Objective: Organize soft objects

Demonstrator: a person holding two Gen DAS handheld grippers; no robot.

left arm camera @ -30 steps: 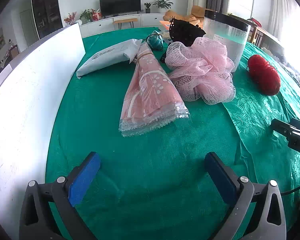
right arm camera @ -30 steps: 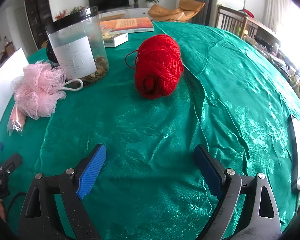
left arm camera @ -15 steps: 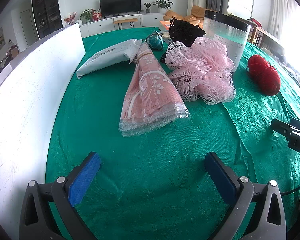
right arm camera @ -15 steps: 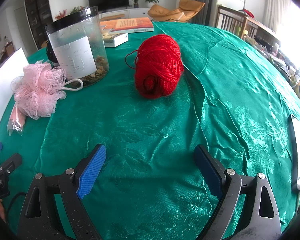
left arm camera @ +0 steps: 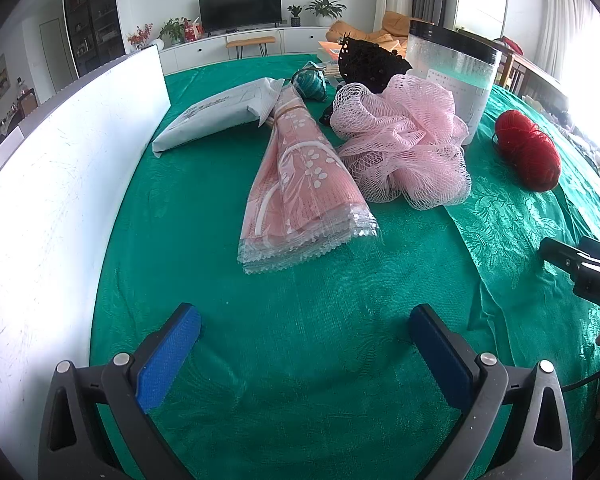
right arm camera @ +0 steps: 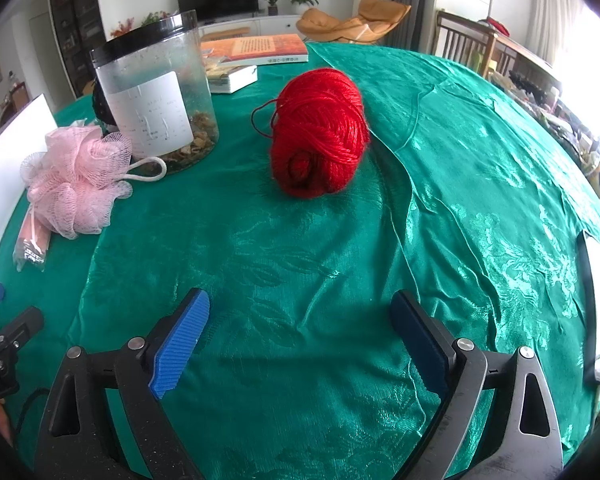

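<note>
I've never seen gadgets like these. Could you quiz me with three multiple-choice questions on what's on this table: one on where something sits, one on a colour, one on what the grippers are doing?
1. What does the pink mesh bath sponge lie right in front of?
A. the television
B. the clear plastic jar with a black lid
C. a chair

2. What colour is the ball of yarn?
A. red
B. yellow
C. white

3. How does the right hand-held gripper stand?
A. shut on the yarn
B. shut on the cloth
C. open, holding nothing

Answers: 1 B, the sponge's cord loop lies at the jar's base. 2 A, it is bright red against the green tablecloth. 3 C, its blue fingers stand wide apart over bare cloth.
</note>
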